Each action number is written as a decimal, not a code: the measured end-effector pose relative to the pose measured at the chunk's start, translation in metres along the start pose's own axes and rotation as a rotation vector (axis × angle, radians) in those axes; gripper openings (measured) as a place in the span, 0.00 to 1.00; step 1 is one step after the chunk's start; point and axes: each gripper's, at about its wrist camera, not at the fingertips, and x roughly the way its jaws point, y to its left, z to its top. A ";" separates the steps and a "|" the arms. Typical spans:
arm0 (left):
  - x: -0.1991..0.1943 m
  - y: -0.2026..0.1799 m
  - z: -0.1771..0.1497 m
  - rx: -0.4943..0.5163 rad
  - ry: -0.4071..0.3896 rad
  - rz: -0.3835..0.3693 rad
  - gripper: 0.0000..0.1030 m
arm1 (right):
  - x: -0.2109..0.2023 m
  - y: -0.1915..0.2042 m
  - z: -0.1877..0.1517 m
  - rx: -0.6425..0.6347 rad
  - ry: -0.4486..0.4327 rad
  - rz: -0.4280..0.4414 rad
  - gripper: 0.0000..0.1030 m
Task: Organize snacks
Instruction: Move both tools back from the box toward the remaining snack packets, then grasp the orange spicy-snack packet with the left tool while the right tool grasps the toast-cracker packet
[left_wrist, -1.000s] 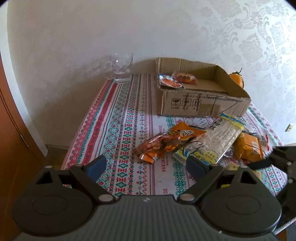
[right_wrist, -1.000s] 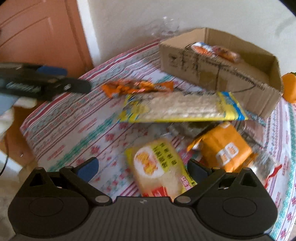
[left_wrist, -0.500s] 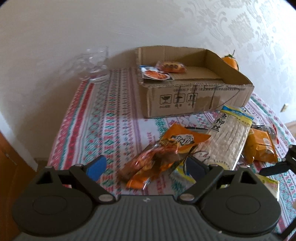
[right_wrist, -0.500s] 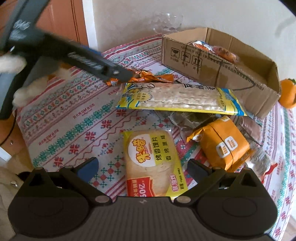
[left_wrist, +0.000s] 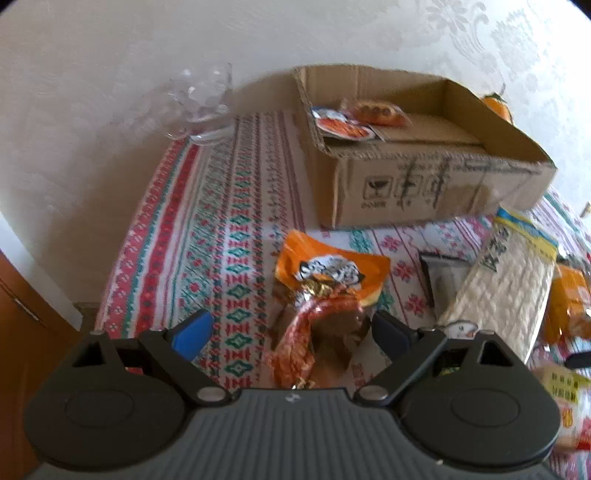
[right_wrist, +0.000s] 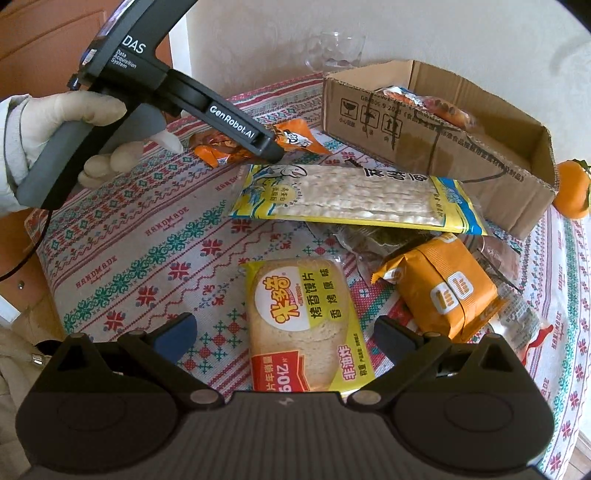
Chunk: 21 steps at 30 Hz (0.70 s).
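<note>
Left wrist view puts your left claw (left_wrist: 291, 330) spread wide and released, with the orange crinkled snack packet (left_wrist: 325, 295) lying on the desk (left_wrist: 221, 221) right between its pads, not yet pinched. To do this pick well, I judge you want the pads to come down around the packet's bunched middle rather than its loose foil end, so it does not slip or tear; settle low enough that both pads meet the wrapper before you squeeze. Beyond the claw stands the cardboard box (left_wrist: 424, 177), already holding two small snacks, so the carry looks short. To the claw's right lies the long noodle-like pack (left_wrist: 506, 291); keep the right pad clear of it.

Your right claw (right_wrist: 284, 341) is likewise released, hovering over the yellow bread-slice packet (right_wrist: 303, 325), with the orange wrapped cake (right_wrist: 443, 291) to its right.

Against the earlier frames, the left claw has come forward and down: the orange packet, then well ahead of the pads, now sits between them, and the box looms larger. The right claw has hardly shifted.
</note>
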 end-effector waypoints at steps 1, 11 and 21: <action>0.001 0.000 -0.001 0.007 0.006 -0.008 0.91 | 0.000 0.000 0.000 0.001 -0.001 -0.001 1.00; -0.004 -0.005 -0.005 0.011 0.034 -0.118 0.91 | -0.001 0.000 -0.002 0.001 -0.010 -0.008 1.00; -0.009 -0.007 0.001 0.026 0.021 -0.096 0.49 | -0.003 0.000 -0.006 -0.004 -0.022 -0.007 1.00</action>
